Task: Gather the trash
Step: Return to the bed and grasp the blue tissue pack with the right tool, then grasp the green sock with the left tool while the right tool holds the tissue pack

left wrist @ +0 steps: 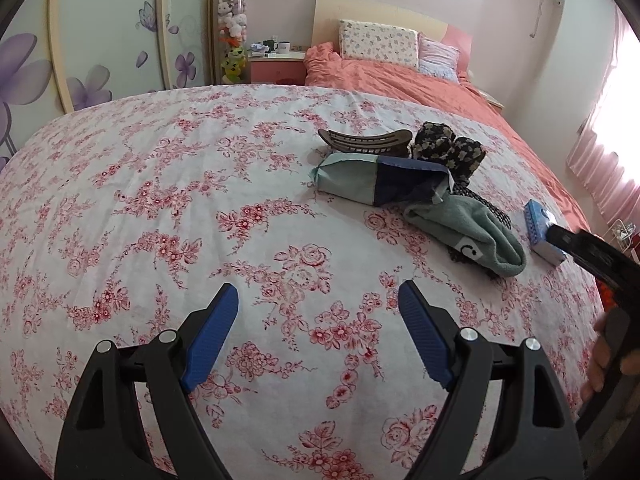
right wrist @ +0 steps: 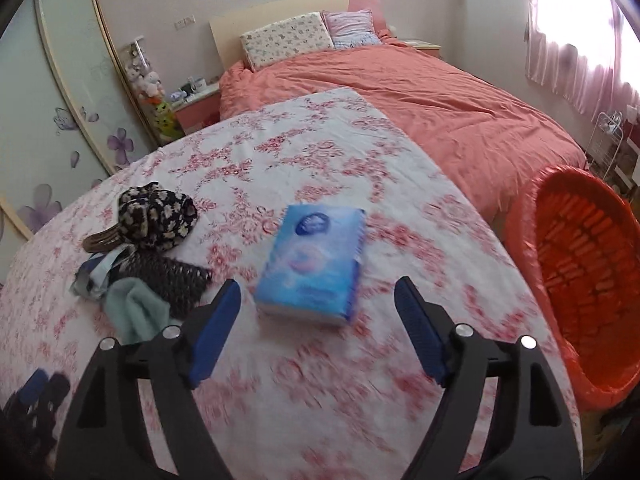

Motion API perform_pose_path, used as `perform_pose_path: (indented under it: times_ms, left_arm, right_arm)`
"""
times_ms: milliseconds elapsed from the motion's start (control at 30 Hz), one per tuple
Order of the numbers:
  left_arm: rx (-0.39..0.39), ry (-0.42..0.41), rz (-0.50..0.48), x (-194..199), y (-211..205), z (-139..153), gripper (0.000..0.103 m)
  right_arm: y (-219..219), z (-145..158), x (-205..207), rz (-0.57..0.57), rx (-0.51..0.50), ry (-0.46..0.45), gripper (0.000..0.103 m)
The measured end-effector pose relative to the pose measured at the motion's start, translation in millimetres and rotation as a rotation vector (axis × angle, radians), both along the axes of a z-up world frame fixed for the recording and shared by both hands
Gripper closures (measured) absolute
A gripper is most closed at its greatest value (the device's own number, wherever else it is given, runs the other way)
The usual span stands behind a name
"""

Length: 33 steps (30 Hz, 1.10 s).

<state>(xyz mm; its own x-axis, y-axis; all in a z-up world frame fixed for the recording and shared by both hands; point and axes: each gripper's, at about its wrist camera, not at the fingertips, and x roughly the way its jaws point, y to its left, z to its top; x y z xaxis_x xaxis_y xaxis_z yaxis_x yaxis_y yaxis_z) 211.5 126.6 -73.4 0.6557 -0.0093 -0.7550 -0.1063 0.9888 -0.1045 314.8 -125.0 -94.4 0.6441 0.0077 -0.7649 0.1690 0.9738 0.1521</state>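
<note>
**Lining up on the blue packet, with the basket waiting to the right**

Looking out along the left gripper point(left wrist: 318, 312), the left wrist view shows its blue pads spread wide over the flower-printed cloth point(left wrist: 160, 200) that covers the tabletop, with nothing between them. Further off lies a small heap: a brown hair claw point(left wrist: 366, 141), a dark flowered scrunchie point(left wrist: 448, 148), a teal and navy pouch point(left wrist: 376, 178) and a pale green sock point(left wrist: 476, 236) over a dark knitted piece. Just beside the heap, to its right, lies the blue packet point(left wrist: 540, 228), and the right gripper's black body point(left wrist: 592, 256) comes in from the right edge with its tip at the packet; whether it touches cannot be told from here.

The right wrist view is blurred. The right gripper point(right wrist: 318, 308) stands open, and the blue packet point(right wrist: 314, 264) lies flat on the cloth ahead of the fingertips, its near end about level with them, not yet between the pads. The orange basket point(right wrist: 532, 220) stands off the right edge of the tabletop, beside the bed with the coral quilt point(right wrist: 400, 100), and looks empty as far as its inside shows.

By my judgement the step in hand is the approach to the packet, taken as the trash. The next move calls for carrying the right gripper forward until the pads flank the packet's long sides, closing gently because it looks soft, then lifting it across to the basket. The left gripper seems idle.
</note>
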Motion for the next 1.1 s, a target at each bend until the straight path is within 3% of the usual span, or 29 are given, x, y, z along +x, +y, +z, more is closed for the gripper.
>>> perform_pose_path:
  times_ms: [133,200,267,667,867,1000,1100]
  left_arm:
    - [-0.001,0.0,-0.011,-0.2,-4.9,0.7,0.022]
    - [-0.006,0.0,-0.02,1.3,-8.7,1.2,0.022]
    - [-0.018,-0.001,-0.029,2.8,-13.3,2.4,0.022]
    - [-0.114,0.01,-0.138,32.4,-84.5,7.8,0.022]
    - [-0.024,0.053,-0.109,54.4,-110.6,-2.5,0.024]
    - [-0.026,0.084,-0.093,49.8,-92.5,-8.2,0.033]
    - [0.001,0.087,-0.098,37.8,-75.9,-10.3,0.034]
  right_arm:
    - [5.3,-8.4,17.4,-0.02,-0.023,0.047,0.029]
    - [6.0,-10.0,19.8,-0.019,-0.067,0.05,0.036]
    - [4.3,-10.2,17.5,-0.013,-0.103,0.052,0.051]
    - [-27.1,-11.8,-29.1,0.027,-0.114,0.049,0.052]
    - [-27.9,-11.8,-31.2,0.034,-0.119,0.051,0.051]
    - [-27.8,-12.3,-30.9,0.042,-0.114,0.05,0.051]
    - [-27.3,-12.5,-30.8,0.044,-0.118,0.051,0.051]
